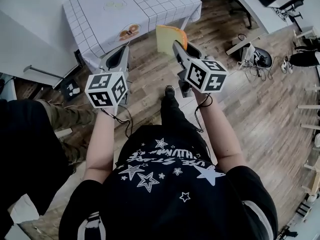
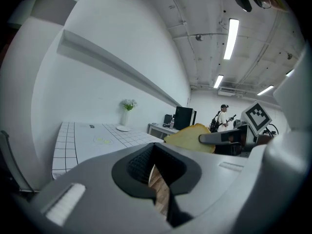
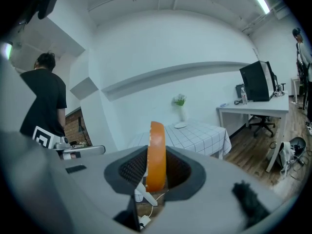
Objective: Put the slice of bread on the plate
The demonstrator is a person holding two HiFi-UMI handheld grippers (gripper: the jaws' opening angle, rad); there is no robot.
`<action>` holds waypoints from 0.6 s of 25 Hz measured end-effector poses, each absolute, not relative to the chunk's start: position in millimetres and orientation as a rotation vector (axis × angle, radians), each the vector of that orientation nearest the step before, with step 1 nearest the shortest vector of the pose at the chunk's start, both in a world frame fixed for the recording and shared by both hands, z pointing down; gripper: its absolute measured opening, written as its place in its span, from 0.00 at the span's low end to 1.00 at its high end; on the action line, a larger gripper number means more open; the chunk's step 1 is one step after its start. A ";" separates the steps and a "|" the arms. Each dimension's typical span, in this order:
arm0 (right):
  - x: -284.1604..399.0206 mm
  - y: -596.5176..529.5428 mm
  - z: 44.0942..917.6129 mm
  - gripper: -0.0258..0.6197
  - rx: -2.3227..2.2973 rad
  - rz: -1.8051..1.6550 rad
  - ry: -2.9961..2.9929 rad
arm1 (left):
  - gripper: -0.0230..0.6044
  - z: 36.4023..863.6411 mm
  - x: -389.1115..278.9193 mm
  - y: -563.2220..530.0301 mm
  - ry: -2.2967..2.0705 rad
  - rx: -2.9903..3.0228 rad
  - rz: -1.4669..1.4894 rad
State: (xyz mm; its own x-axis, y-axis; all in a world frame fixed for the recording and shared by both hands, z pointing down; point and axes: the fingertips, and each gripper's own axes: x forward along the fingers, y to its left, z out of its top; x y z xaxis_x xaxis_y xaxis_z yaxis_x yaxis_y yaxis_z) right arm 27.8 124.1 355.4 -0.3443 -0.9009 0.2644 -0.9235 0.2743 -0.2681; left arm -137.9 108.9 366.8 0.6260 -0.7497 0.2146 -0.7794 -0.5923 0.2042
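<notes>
- Head view: my right tongs point(image 1: 176, 46) pinch the slice of bread point(image 1: 169, 38) upright at their tips. It hangs over the wooden floor point(image 1: 240, 104), just short of the table point(image 1: 150, 1) edge. The plate point(image 1: 129, 32) lies ahead-left of those tips, near that edge and straight ahead of my left tongs point(image 1: 122, 54).
- Left gripper view: jaws nearly together with nothing between them, only a sliver of floor showing. The bread point(image 2: 190, 136) is off to the right.
- Right gripper view: jaws clamped on the bread point(image 3: 156, 150), seen edge-on. There is open floor to the right of the table point(image 3: 204, 133).
</notes>
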 end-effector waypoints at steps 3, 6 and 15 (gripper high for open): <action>33.9 94.8 357.5 0.19 1.732 0.618 -2.461 | 0.05 362.8 -130.8 85.9 -1.258 2.568 0.194; 43.4 64.7 358.5 0.19 1.710 0.638 -2.485 | 0.05 364.5 -124.0 62.6 -1.275 2.554 0.227; 90.3 -28.0 383.1 0.19 1.637 0.673 -2.534 | 0.05 386.3 -89.7 -15.4 -1.369 2.489 0.250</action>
